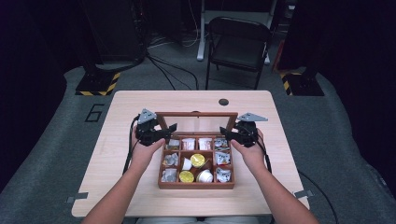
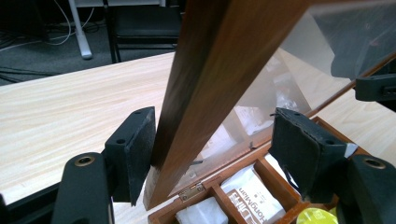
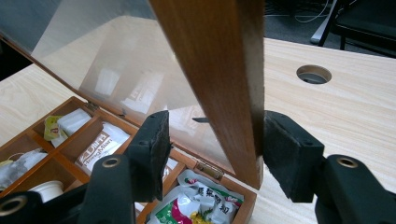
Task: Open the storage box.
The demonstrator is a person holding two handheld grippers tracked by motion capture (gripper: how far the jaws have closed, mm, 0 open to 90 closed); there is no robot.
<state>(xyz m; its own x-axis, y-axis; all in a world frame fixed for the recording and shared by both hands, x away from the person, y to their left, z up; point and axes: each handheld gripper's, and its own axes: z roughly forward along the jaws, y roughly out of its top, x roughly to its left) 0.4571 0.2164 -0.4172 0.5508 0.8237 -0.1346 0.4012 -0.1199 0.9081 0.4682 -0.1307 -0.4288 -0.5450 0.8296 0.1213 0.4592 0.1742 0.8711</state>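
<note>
The left gripper (image 2: 212, 154) has its fingers (image 2: 133, 151) apart around the left side rail of the brown wooden lid with a clear pane (image 2: 219, 70): one pad lies against the rail's outer face, the other stands well clear on the pane side, so the fingers are not clamped. The right gripper (image 3: 217, 149) straddles the lid's right rail; its outer finger (image 3: 287, 151) is touching or almost touching the wood, its inner finger stands off with a gap, and whether it truly pinches I cannot tell.

In both gripper views the lid's top runs out of the picture, and the pane blurs and dims whatever lies behind it. The packets' print is too small to read in the high view.

The lid stands nearly upright, hinged on small brass hinges at the far edge of the brown wooden box with compartments (image 1: 196, 185). The box sits near the middle of the pale wooden bench (image 1: 121, 107), with bare bench left, right and beyond the box, and a round cable hole (image 1: 223, 101) beyond the lid.

In the box lie white sachets, foil packets, a green-printed packet and small cups with yellow or white lids.
</note>
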